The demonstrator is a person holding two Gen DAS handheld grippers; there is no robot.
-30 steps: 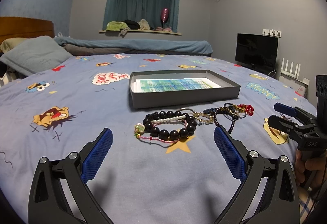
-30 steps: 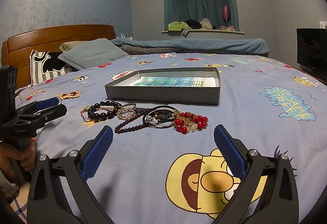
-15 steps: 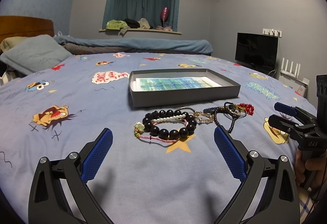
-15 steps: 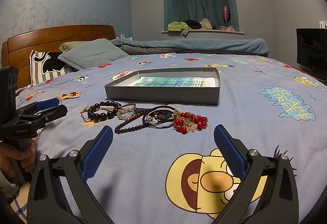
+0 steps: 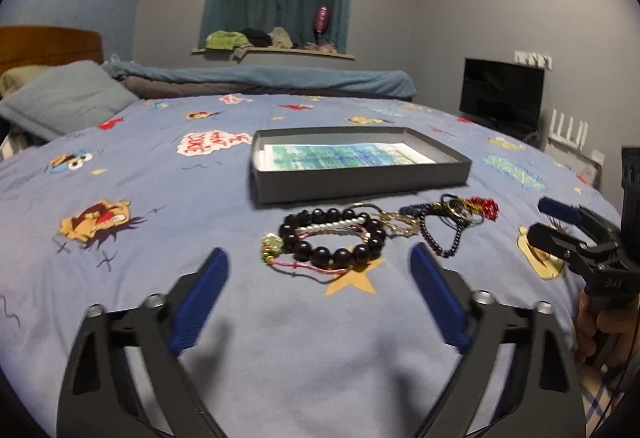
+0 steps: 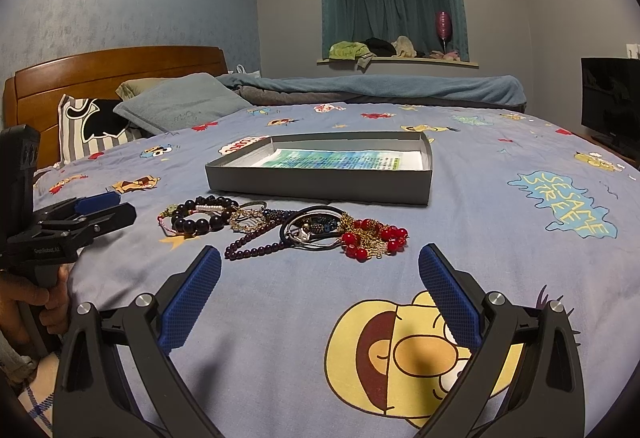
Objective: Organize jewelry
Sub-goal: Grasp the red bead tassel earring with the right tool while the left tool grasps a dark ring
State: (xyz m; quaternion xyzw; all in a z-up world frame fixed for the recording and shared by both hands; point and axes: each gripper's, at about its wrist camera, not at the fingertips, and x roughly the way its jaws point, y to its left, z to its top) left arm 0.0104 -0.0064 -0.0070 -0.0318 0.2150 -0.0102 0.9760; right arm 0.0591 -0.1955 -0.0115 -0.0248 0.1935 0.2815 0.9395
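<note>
Jewelry heaped in front of the grey tray, both grippers spread and holding nothing

Your landmark is the shallow grey cardboard tray (image 5: 360, 180) lying on the blue cartoon-print bedspread (image 5: 120, 166), with a sheet of blue-green printed paper (image 5: 344, 155) flat inside it. All the jewelry lies in a loose row just in front of the tray's near wall, on the bedspread and outside the tray.

At the left end of that row, seen from your left wrist camera, sits the bracelet of large glossy black beads (image 5: 332, 236), with a white pearl strand (image 5: 340, 225) lying across it and a thin pink cord with a green-gold charm (image 5: 274, 245) trailing toward you. To its right come a tangle of gold chain (image 6: 250, 218), a string of small dark purple beads (image 6: 256, 250), dark and silver metal bangles (image 6: 316, 234), and, at the right end, a cluster of red beads on gold chain (image 6: 374, 238).

Your left gripper (image 5: 318, 300) hovers over the bedspread in front of the black-bead bracelet, its blue-padded fingers (image 5: 200, 298) released wide and touching nothing. Your right gripper (image 6: 320, 300) hovers in front of the bangles and red beads, fingers (image 6: 450, 298) likewise spread apart and empty.
</note>
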